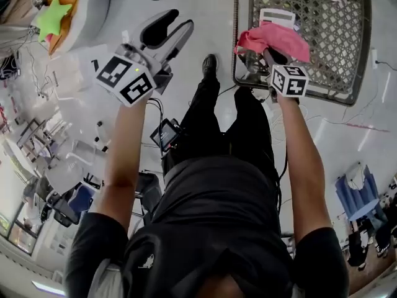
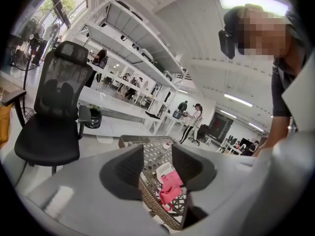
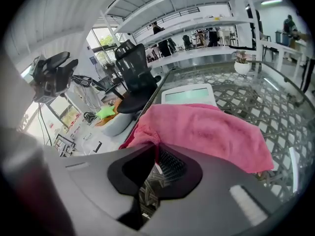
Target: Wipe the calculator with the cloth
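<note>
My right gripper is shut on an edge of the pink cloth, which drapes forward over the near end of the white calculator. In the head view the cloth hangs from the right gripper above the glass-topped wicker table, and the calculator peeks out beyond it. My left gripper is held off to the left, away from the table, open with nothing between its fingers. From the left gripper view, the gripper looks toward the cloth and calculator.
A black office chair stands on the floor left of the table. A green star-shaped object lies on a round grey seat at the far left. A small potted plant sits at the table's far end. White shelving and people stand beyond.
</note>
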The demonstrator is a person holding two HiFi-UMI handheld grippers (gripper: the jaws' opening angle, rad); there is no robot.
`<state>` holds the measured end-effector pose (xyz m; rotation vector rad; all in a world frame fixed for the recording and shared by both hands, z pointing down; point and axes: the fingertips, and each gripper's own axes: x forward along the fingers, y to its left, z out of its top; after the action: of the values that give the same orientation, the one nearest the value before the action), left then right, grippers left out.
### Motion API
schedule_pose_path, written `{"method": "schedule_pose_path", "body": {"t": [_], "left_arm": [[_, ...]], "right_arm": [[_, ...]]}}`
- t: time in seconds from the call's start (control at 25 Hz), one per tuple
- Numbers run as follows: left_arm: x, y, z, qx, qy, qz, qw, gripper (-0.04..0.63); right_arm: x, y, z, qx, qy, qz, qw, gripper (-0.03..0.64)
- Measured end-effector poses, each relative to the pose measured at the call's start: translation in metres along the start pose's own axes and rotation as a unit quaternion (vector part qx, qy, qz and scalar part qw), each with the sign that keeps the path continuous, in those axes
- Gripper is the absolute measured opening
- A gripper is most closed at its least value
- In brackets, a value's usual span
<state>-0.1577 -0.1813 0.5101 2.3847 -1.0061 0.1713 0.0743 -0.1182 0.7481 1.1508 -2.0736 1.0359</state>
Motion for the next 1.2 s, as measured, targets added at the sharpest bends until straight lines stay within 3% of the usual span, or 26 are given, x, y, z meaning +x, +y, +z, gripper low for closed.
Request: {"method": "schedule_pose_path", "body": {"t": [0.4, 0.64, 0.88, 1.2], "left_arm": [[-0.003, -0.005, 0.006, 0.001, -0.008, 0.002, 1.0000, 0.190], [-0.014, -0.014, 0.019, 0.012, -0.008, 0.009, 0.9999, 0.190], [-0.017, -0.026, 0.030, 0.026, 0.000, 0.014, 0.9996, 0.190], [-0.019, -0.045, 0.054, 0.048, -0.008, 0.026, 0.9985, 0.190]], "right_arm": [[-0.064, -0.071, 0.014, 0.039, -0.041, -0.071, 0.996, 0.026], [-0.131, -0.141, 0.020, 0.081, -0.076, -0.148, 0.983, 0.026], [-0.168, -0.211, 0.010, 0.116, -0.071, -0.205, 0.969, 0.028], [-0.184, -0.264, 0.005, 0.188, -0.072, -0.208, 0.957, 0.029]]}}
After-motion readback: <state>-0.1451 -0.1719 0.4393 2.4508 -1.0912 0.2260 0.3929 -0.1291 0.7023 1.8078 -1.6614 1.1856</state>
